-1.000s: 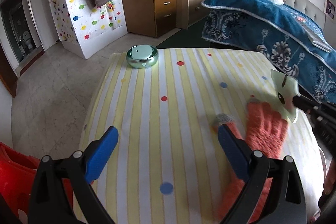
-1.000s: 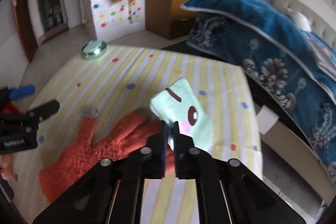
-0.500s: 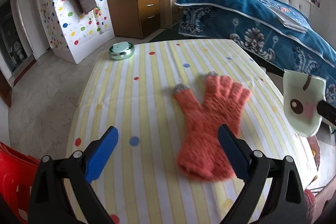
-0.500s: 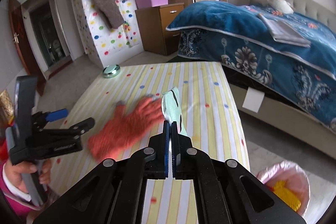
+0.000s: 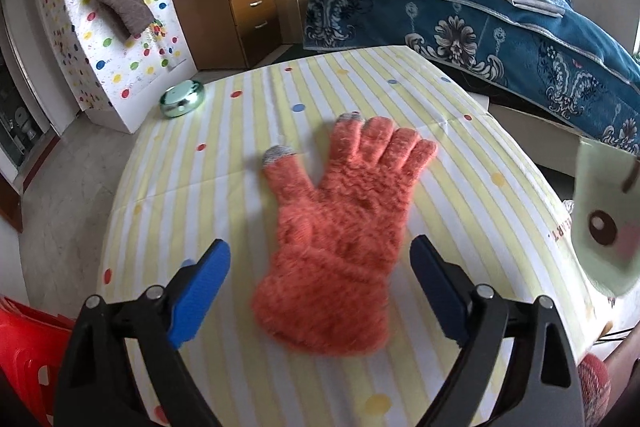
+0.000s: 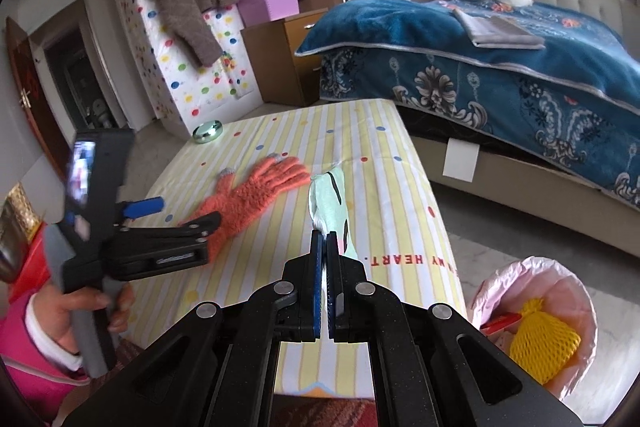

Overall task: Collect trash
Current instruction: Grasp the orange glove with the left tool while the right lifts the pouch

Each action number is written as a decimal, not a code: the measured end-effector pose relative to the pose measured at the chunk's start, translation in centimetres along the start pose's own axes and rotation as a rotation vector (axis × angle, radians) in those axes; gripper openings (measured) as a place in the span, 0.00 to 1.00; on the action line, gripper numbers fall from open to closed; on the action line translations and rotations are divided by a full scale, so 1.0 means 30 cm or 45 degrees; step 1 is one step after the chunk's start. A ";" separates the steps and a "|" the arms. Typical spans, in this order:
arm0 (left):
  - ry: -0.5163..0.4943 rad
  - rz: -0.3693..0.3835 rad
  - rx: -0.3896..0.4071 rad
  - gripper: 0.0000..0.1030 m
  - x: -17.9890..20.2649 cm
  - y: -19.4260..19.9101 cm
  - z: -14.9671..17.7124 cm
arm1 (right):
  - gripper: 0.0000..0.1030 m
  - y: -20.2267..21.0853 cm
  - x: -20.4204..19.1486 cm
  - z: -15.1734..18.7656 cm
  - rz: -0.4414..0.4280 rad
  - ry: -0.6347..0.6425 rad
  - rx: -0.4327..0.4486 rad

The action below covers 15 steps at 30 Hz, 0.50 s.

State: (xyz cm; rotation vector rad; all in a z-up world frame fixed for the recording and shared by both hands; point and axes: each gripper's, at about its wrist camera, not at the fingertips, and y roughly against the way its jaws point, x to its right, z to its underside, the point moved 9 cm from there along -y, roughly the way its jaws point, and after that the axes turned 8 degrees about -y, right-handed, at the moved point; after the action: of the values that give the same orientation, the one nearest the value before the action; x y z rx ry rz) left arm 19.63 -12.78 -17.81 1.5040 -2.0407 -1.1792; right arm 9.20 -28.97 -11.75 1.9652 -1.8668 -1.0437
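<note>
R gripper [image 6: 324, 239] clamped on pale-green sock [image 6: 330, 195] – bin [image 6: 536, 327] at 4 o'clock. L gripper [image 5: 320, 263] jaws wide apart, orange glove [image 5: 340, 227] betw. them on table [image 5: 200, 187].

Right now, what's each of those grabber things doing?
Left gripper: open, holding nothing, over the orange glove.
Right gripper: shut on the green sock.

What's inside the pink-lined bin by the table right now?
The bin holds a yellow foam net and a red scrap at its left edge. Anything beneath them is covered, so I cannot tell what else is inside.
</note>
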 end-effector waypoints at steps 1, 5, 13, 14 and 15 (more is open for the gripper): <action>-0.003 0.003 -0.006 0.86 0.007 -0.008 -0.004 | 0.01 0.002 0.007 0.002 -0.002 -0.006 0.002; -0.011 0.016 -0.075 0.86 0.041 -0.076 -0.008 | 0.01 0.017 0.053 0.008 -0.001 -0.047 0.005; 0.029 0.032 -0.087 0.68 0.041 -0.107 0.005 | 0.01 0.038 0.072 0.008 0.011 -0.075 0.007; 0.037 0.032 -0.080 0.65 0.033 -0.104 0.009 | 0.01 0.037 0.076 0.009 0.010 -0.076 0.007; 0.042 0.025 -0.074 0.54 0.027 -0.100 0.013 | 0.01 0.040 0.077 0.009 0.010 -0.078 0.007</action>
State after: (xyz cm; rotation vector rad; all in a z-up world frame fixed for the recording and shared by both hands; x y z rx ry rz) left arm 20.90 -13.62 -20.52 1.4629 -1.9782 -1.1884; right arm 7.94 -31.25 -11.98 1.9487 -1.9086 -1.1095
